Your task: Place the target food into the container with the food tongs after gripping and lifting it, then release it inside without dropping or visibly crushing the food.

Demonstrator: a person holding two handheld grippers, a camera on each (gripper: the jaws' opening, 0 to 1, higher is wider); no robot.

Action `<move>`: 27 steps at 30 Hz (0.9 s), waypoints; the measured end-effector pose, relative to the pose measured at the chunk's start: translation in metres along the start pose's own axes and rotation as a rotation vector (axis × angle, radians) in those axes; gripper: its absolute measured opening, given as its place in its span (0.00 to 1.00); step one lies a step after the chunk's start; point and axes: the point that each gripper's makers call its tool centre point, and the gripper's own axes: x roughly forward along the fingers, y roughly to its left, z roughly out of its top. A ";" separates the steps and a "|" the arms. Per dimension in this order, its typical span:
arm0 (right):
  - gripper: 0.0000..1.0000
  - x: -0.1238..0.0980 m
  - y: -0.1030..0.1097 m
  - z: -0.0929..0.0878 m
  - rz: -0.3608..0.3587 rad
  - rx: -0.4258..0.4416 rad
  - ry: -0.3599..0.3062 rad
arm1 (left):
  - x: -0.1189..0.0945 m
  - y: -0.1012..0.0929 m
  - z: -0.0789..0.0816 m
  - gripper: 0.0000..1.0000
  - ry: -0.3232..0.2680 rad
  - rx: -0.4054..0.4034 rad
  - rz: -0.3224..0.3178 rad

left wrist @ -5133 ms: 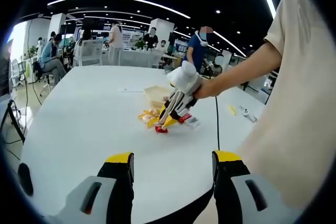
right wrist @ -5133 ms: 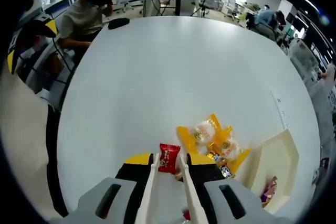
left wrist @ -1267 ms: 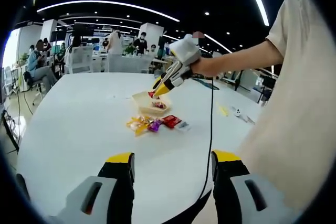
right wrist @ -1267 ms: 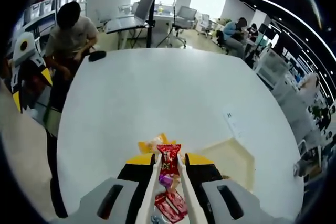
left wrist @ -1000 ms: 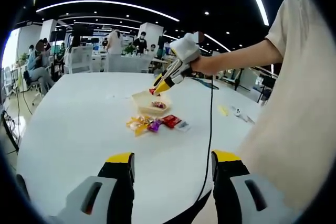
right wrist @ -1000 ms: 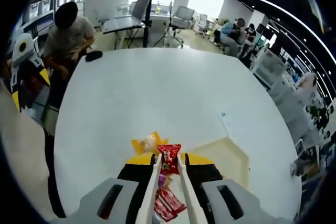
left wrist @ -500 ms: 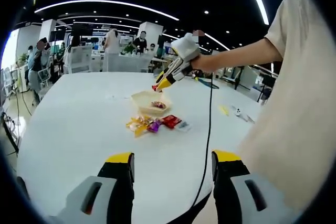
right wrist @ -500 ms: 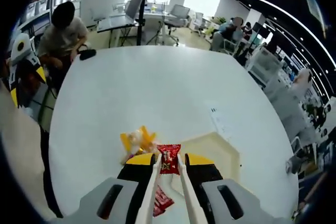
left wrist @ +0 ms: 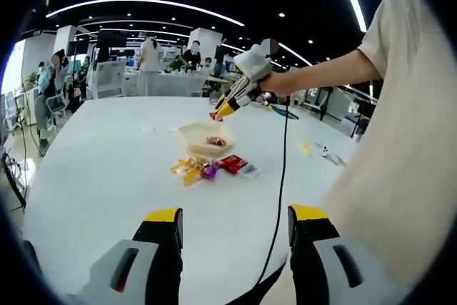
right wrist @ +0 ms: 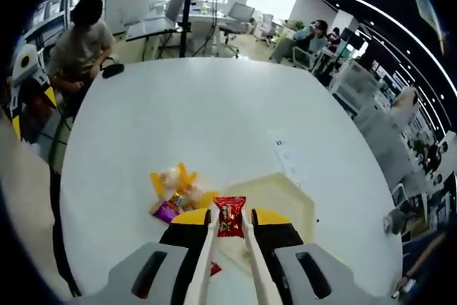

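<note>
Two tong blades (right wrist: 230, 237) run between the right gripper's (right wrist: 230, 225) jaws, which are drawn close on them, and the blades pinch a red snack packet (right wrist: 229, 216) in the air above the cream tray (right wrist: 294, 201). From the left gripper view, that gripper (left wrist: 221, 110) hangs over the tray (left wrist: 191, 133). The left gripper (left wrist: 232, 228) stands wide apart, holding nothing, over the white table (left wrist: 107, 162). Loose snacks (right wrist: 173, 189) lie beside the tray.

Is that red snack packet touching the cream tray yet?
Apart. The left gripper view shows the red packet in the tongs, held above the cream tray.
</note>
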 end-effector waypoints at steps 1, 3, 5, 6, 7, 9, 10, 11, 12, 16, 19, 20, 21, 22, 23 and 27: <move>0.22 0.000 -0.002 -0.001 -0.001 0.000 0.001 | 0.000 0.000 0.000 0.59 0.001 0.001 -0.001; 0.22 -0.001 -0.006 -0.003 -0.003 -0.001 0.005 | 0.001 -0.001 0.000 0.59 0.004 0.002 -0.003; 0.22 -0.001 -0.006 -0.003 -0.004 -0.002 0.006 | 0.001 -0.001 0.000 0.59 0.005 0.002 -0.004; 0.22 -0.002 -0.009 -0.004 -0.010 -0.002 0.005 | 0.001 -0.001 -0.001 0.59 0.008 0.004 -0.004; 0.22 -0.001 -0.013 -0.007 -0.013 0.001 0.009 | 0.001 -0.001 -0.001 0.59 0.010 0.002 -0.002; 0.22 -0.001 -0.020 -0.012 -0.015 0.001 0.016 | 0.001 -0.001 -0.001 0.59 0.013 0.000 0.003; 0.22 -0.002 -0.024 -0.013 -0.018 0.002 0.019 | 0.002 -0.001 -0.001 0.59 0.014 0.000 0.004; 0.22 -0.003 -0.027 -0.014 -0.021 -0.001 0.021 | 0.002 -0.001 0.000 0.59 0.013 -0.001 0.006; 0.22 -0.004 -0.030 -0.014 -0.025 -0.002 0.022 | 0.002 -0.001 0.000 0.59 0.012 -0.002 0.006; 0.22 -0.008 -0.044 -0.016 -0.040 -0.018 0.029 | 0.003 -0.001 -0.002 0.59 0.019 -0.005 0.007; 0.22 -0.008 -0.052 -0.017 -0.047 -0.026 0.036 | 0.003 0.000 -0.003 0.59 0.021 -0.011 0.014; 0.22 -0.008 -0.052 -0.017 -0.047 -0.027 0.035 | 0.003 0.000 -0.003 0.59 0.022 -0.012 0.013; 0.22 -0.008 -0.053 -0.016 -0.048 -0.029 0.034 | 0.004 0.000 -0.003 0.59 0.022 -0.012 0.013; 0.22 -0.007 -0.055 -0.016 -0.048 -0.029 0.034 | 0.004 0.000 -0.003 0.59 0.022 -0.014 0.015; 0.22 -0.006 -0.057 -0.016 -0.049 -0.028 0.034 | 0.004 0.000 -0.002 0.59 0.022 -0.016 0.016; 0.22 -0.005 -0.060 -0.018 -0.050 -0.026 0.036 | 0.004 0.001 -0.003 0.59 0.025 -0.017 0.018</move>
